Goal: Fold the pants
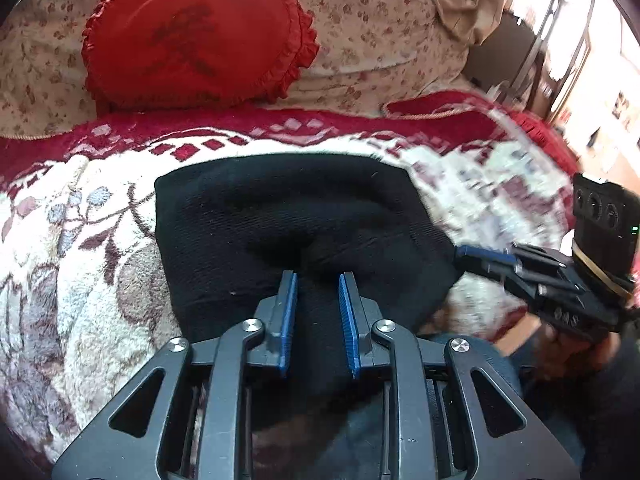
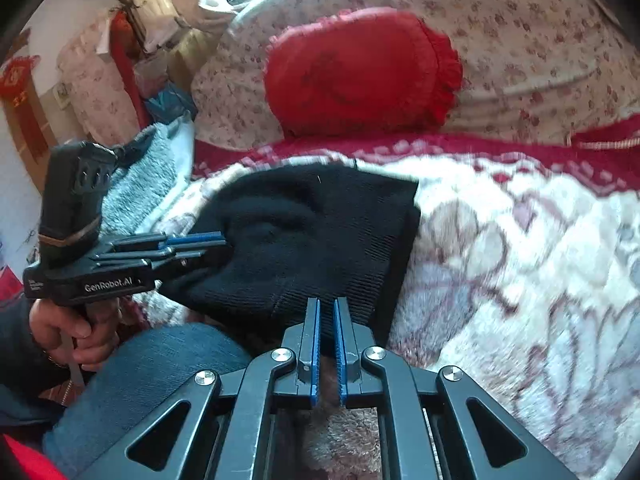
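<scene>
The black pants (image 1: 288,220) lie folded into a compact bundle on the white and red patterned blanket (image 1: 80,280). They also show in the right wrist view (image 2: 304,236). My left gripper (image 1: 318,276) sits at the bundle's near edge, with black cloth between its narrowly parted blue pads. It shows from the side in the right wrist view (image 2: 222,240), at the bundle's left edge. My right gripper (image 2: 327,302) has its pads close together at the bundle's near right edge, with black cloth in the narrow gap. It shows in the left wrist view (image 1: 460,252), blurred.
A red ruffled pillow (image 1: 196,40) lies behind the pants on a floral bedspread (image 1: 380,20). A grey towel (image 2: 148,176) lies at the left. The person's blue-jeaned leg (image 2: 152,372) is at the bed's near edge. Furniture stands beyond the bed on both sides.
</scene>
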A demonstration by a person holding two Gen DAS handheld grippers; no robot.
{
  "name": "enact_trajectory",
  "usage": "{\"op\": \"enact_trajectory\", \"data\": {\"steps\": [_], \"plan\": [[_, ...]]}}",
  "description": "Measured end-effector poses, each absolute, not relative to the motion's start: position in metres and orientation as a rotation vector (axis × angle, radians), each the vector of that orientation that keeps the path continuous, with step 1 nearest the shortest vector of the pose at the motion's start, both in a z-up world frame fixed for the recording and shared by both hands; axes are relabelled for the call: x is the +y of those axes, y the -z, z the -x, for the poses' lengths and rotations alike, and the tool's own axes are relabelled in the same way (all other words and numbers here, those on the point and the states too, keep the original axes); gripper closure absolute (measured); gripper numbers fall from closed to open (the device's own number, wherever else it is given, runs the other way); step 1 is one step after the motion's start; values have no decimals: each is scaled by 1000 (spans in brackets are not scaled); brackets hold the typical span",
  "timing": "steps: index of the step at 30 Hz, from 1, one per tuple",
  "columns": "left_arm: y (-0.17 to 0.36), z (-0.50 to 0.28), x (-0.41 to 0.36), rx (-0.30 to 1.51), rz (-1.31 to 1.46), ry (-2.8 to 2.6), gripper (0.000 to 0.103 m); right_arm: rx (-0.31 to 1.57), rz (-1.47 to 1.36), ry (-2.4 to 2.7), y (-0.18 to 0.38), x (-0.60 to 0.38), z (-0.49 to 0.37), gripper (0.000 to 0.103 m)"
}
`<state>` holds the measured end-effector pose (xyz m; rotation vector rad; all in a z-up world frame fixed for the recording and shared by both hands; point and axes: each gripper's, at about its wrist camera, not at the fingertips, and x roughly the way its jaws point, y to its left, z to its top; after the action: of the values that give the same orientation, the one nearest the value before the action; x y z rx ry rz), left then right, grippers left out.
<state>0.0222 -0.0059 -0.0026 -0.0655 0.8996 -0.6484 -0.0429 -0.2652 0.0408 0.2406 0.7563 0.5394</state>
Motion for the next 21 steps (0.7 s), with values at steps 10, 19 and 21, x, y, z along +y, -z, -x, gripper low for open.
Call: {"op": "enact_trajectory", "data": {"steps": [10,19,21], "plan": [[20,-66,86,900,494,633,25,791,-671,-536,-11,-312,18,59],[53,-81,60,1004,573,714,27,876,-745,-613,21,-301,-11,60],[54,-82,64,1012,578,679,58,880,-782,-618,26,-303,-15,61]]}}
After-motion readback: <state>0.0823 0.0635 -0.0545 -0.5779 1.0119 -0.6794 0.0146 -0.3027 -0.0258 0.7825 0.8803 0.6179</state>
